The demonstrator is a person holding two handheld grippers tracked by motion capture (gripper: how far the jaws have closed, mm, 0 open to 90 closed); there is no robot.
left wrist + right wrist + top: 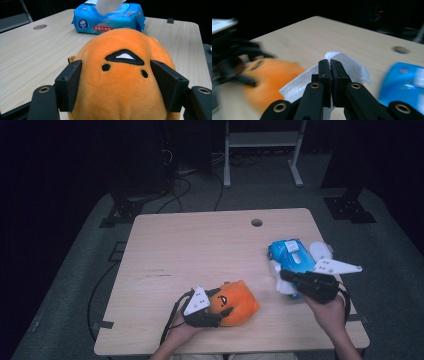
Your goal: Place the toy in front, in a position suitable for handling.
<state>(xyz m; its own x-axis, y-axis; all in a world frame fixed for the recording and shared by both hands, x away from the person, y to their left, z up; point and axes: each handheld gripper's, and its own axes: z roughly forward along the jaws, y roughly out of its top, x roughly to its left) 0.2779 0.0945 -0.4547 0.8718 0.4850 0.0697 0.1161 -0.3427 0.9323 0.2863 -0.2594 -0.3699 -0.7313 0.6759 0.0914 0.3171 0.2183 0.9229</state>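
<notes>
Left tongs clamped on the orange plush toy, one jaw on each side of its head. It sits on the worktop near the front edge, a bit left of centre, face up. My read: I'm pinning it so it can't slide while the other hand works. Right tongs pinched tight together on a white tissue, sheet hanging off both sides of the tips. In the high view the right tongs are just in front of the blue tissue pack, which lies near the right edge, roughly mid-depth. Tissue looks freshly pulled from the pack's top slot; a second white sheet is already poking out of the slot. Likely next: bring the tissue across to the toy and wipe it, so the grip at the sheet's middle makes sense. Count: one plush toy, one tissue pack, one tissue in the tongs, one more sticking up from the pack, two tongs. One round cable hole near the back edge.
</notes>
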